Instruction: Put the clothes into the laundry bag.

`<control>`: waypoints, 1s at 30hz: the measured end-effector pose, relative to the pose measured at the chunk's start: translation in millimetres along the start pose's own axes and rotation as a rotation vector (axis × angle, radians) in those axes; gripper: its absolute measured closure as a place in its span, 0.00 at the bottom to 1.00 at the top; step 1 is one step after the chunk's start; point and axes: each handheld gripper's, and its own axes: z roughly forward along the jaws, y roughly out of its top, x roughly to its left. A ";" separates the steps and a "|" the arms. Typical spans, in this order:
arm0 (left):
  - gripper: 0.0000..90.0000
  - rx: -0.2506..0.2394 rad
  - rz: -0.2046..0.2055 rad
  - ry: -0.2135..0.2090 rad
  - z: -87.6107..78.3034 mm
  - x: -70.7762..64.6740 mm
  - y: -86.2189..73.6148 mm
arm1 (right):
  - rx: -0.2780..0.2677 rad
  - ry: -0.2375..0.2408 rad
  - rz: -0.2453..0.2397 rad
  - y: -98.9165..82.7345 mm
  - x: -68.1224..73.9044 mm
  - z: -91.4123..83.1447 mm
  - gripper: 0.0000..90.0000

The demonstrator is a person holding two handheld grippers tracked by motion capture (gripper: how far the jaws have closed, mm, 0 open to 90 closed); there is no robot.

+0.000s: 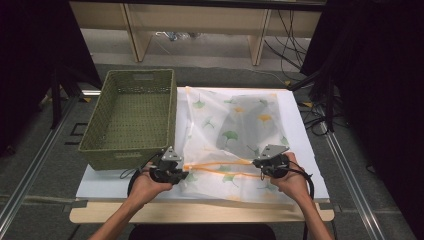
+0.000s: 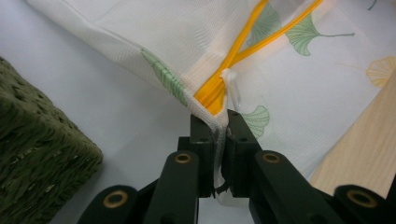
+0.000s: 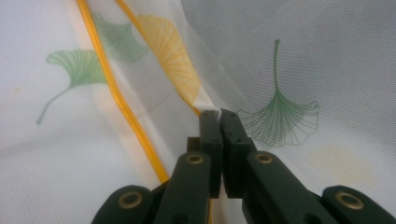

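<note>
From the high view, a white mesh bag (image 1: 232, 135) printed with green and yellow leaves lies on the white board (image 1: 305, 150), with a green basket (image 1: 131, 117) just beside it at 9 o'clock. An orange zipper (image 1: 220, 165) runs across the bag's near part. The left gripper (image 1: 181, 175) sits at the bag's 7 o'clock corner, the right gripper (image 1: 257, 163) at about 5 o'clock on the zipper line; a hand holds each.

In the left gripper view, the left gripper (image 2: 217, 122) has its jaws nearly together, pinching the bag's (image 2: 299, 84) corner fabric just below the closed end of the zipper (image 2: 212, 95). A white pull tab (image 2: 232, 86) hangs at 12 o'clock from the jaw tips. The basket (image 2: 42, 154) is at 9 o'clock, and bare wood (image 2: 364, 154) shows at 3 o'clock.

In the right gripper view, the right gripper (image 3: 219, 115) is fully closed, with a small white bit, seemingly the zipper pull, caught at its tips. The bag (image 3: 299, 60) spreads behind it, the zipper (image 3: 116, 102) running from 11 o'clock down towards the jaws.
</note>
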 end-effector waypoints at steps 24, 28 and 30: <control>0.94 -0.033 0.071 -0.016 1.5 -13.8 14.1 | -0.177 0.076 -0.036 45.7 42.2 -7.8 0.85; 0.94 -0.029 0.086 -0.011 2.2 -14.5 14.2 | -0.166 0.095 -0.064 51.5 54.8 0.3 0.84; 0.94 -0.031 0.087 -0.024 1.6 -14.7 14.1 | -0.160 0.100 -0.070 53.0 59.4 4.4 0.83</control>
